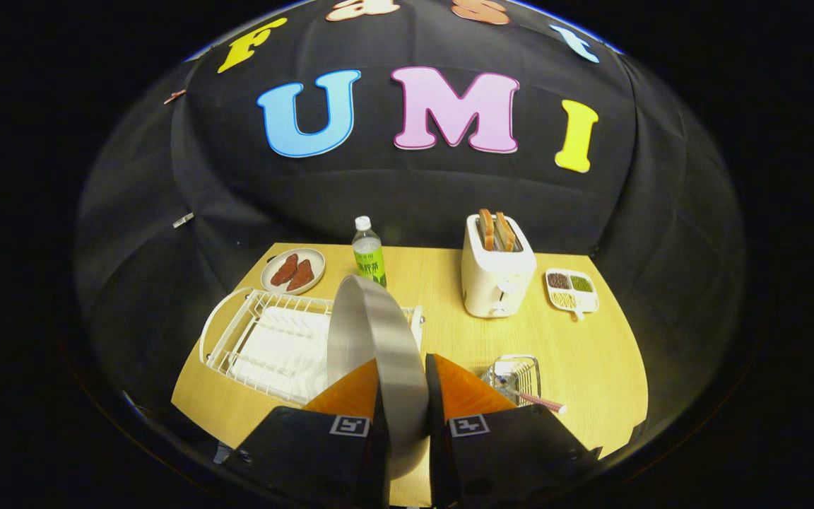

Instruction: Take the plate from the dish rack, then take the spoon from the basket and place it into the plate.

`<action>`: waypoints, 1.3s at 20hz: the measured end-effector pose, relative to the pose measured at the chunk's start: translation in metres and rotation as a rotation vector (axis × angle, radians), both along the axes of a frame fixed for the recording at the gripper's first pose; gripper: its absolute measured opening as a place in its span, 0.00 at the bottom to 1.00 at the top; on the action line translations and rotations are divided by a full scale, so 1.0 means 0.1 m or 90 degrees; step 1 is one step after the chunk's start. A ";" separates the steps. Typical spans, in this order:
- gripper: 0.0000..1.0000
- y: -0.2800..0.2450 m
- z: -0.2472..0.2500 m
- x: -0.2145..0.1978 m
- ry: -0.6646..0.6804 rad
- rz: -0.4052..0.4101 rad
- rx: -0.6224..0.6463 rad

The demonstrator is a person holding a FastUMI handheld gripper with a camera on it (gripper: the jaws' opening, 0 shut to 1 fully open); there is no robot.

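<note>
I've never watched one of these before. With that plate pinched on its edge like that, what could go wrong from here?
The hand-held gripper grips the plate upright by its rim alone, so it might slip or swing loose. Held above the dish rack, it could knock the wires or the bottle just beyond. Later, the spoon lies low in a small wire basket, which may tip or drag during the pick.

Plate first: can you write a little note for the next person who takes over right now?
Tool: shut on the plate, held on edge between its fingers, lifted above the dish rack.
Spoon: in the small wire basket, just ahead of the fingers, handle sticking out.
Done: plate is out of the rack.
Left: set the plate on the table, fetch the spoon, put it in the plate.
</note>
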State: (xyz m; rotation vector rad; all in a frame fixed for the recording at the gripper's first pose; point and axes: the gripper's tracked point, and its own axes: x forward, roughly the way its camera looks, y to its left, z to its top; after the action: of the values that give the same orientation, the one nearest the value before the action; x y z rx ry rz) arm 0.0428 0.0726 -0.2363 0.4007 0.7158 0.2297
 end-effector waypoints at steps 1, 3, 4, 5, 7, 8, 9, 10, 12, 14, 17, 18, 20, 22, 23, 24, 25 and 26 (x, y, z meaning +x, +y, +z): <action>0.26 -0.08 -0.11 -0.12 0.018 -0.004 0.022; 0.26 -0.20 -0.31 -0.35 0.050 -0.014 0.071; 0.26 -0.26 -0.41 -0.47 0.065 -0.021 0.093; 0.26 -0.33 -0.52 -0.60 0.082 -0.030 0.110; 0.26 -0.48 -0.71 -0.85 0.109 -0.045 0.139; 0.26 -0.51 -0.79 -0.98 0.122 -0.052 0.154; 0.26 -0.54 -0.87 -1.09 0.137 -0.058 0.172; 0.26 -0.54 -0.94 -1.21 0.155 -0.059 0.190; 0.26 -0.52 -1.14 -1.36 0.193 -0.064 0.217; 0.26 -0.50 -1.39 -1.47 0.226 -0.064 0.224; 0.26 -0.38 -1.72 -1.58 0.269 -0.056 0.241; 0.26 -0.32 -1.78 -1.59 0.281 -0.058 0.260; 0.26 -0.24 -1.89 -1.56 0.300 -0.069 0.293; 0.26 -0.19 -2.00 -1.55 0.310 -0.075 0.304; 0.26 -0.17 -2.06 -1.54 0.314 -0.075 0.300; 0.27 -0.17 -2.08 -1.57 0.315 -0.069 0.300; 0.27 -0.15 -2.09 -1.54 0.315 -0.069 0.310; 0.27 -0.13 -2.10 -1.55 0.317 -0.068 0.315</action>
State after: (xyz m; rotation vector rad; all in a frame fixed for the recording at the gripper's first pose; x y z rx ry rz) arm -0.1119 0.0595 -0.4459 0.9885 1.1251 0.2057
